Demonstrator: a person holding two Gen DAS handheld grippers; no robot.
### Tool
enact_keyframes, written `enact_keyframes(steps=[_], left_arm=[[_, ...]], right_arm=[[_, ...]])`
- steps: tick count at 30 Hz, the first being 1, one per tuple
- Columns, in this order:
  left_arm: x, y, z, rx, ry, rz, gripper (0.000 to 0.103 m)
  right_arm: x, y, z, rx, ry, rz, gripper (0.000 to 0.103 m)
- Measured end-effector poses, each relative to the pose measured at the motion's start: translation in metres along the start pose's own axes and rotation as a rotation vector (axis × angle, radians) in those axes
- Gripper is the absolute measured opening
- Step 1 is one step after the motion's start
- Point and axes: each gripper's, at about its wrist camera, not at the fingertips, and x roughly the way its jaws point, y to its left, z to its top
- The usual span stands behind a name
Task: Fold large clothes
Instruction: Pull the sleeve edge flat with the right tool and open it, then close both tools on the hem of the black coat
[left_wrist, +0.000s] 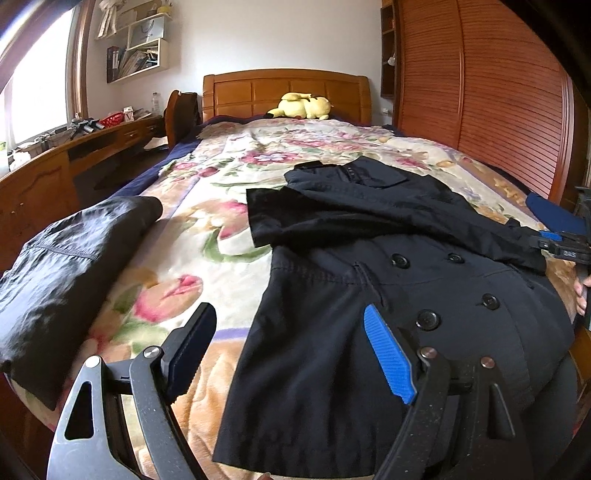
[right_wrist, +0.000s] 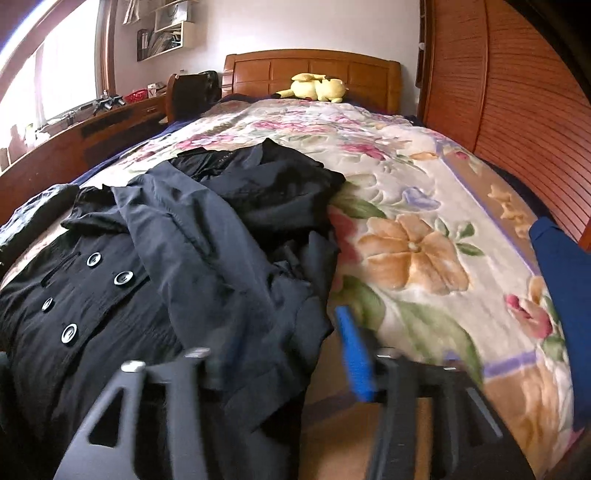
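A dark navy double-breasted coat (left_wrist: 388, 280) with black buttons lies on the floral blanket (left_wrist: 229, 173), its sleeves folded across its upper part. My left gripper (left_wrist: 291, 332) is open and empty, hovering over the coat's left hem edge. In the right wrist view the coat (right_wrist: 177, 266) fills the left half, bunched at its right side. My right gripper (right_wrist: 280, 354) is open, blurred, with the coat's right edge between its fingers. The right gripper also shows at the right edge of the left wrist view (left_wrist: 561, 247).
A folded black garment (left_wrist: 70, 258) lies at the bed's left edge. A yellow plush toy (left_wrist: 303, 107) sits by the headboard. A wooden desk (left_wrist: 55, 162) runs along the left; a slatted wardrobe (left_wrist: 480, 85) stands right. A blue cloth (right_wrist: 561, 280) lies at the right.
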Motion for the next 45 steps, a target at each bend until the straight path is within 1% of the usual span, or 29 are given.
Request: enact_keyframes(steps=[2, 5, 10, 18, 22, 26, 27, 28, 29, 31, 35, 37, 42, 44, 45], left_arm=[[0.0, 0.001, -0.002, 0.008, 0.002, 0.009, 0.083], [0.0, 0.004, -0.005, 0.016, 0.008, 0.022, 0.083], [0.003, 0.012, -0.013, 0.012, 0.03, 0.033, 0.083], [0.003, 0.032, -0.035, -0.006, 0.083, 0.053, 0.083], [-0.002, 0.039, -0.042, -0.016, 0.087, 0.038, 0.083], [-0.003, 0.045, -0.046, -0.036, 0.095, -0.002, 0.082], [-0.002, 0.047, -0.047, -0.044, 0.103, -0.012, 0.075], [-0.001, 0.048, -0.047, -0.047, 0.11, -0.018, 0.07], [-0.001, 0.048, -0.047, -0.048, 0.112, -0.022, 0.068], [-0.001, 0.047, -0.048, -0.049, 0.113, -0.035, 0.058], [0.0, 0.044, -0.049, -0.048, 0.128, -0.044, 0.05], [0.001, 0.042, -0.05, -0.041, 0.133, -0.048, 0.043], [0.0, 0.039, -0.049, -0.028, 0.143, -0.064, 0.035], [0.0, 0.038, -0.049, -0.025, 0.146, -0.075, 0.03], [-0.001, 0.037, -0.049, -0.022, 0.146, -0.084, 0.025]], right_arm=[[-0.011, 0.001, -0.011, 0.002, -0.017, 0.019, 0.071], [-0.026, 0.002, -0.028, 0.019, -0.021, 0.042, 0.072], [-0.04, 0.0, -0.053, 0.038, 0.028, 0.028, 0.072], [-0.061, 0.008, -0.089, 0.046, 0.08, 0.064, 0.072], [-0.065, 0.009, -0.096, 0.032, 0.098, 0.051, 0.072], [-0.068, 0.011, -0.098, 0.035, 0.093, 0.047, 0.072], [-0.068, 0.012, -0.098, 0.036, 0.092, 0.049, 0.072], [-0.068, 0.012, -0.097, 0.038, 0.09, 0.051, 0.072], [-0.068, 0.012, -0.098, 0.038, 0.088, 0.056, 0.072], [-0.069, 0.013, -0.099, 0.032, 0.087, 0.066, 0.072], [-0.068, 0.017, -0.103, 0.012, 0.091, 0.074, 0.072], [-0.067, 0.019, -0.104, 0.0, 0.095, 0.065, 0.072], [-0.065, 0.019, -0.107, -0.007, 0.097, 0.062, 0.072], [-0.067, 0.017, -0.108, 0.003, 0.096, 0.066, 0.072], [-0.067, 0.016, -0.108, 0.006, 0.094, 0.064, 0.072]])
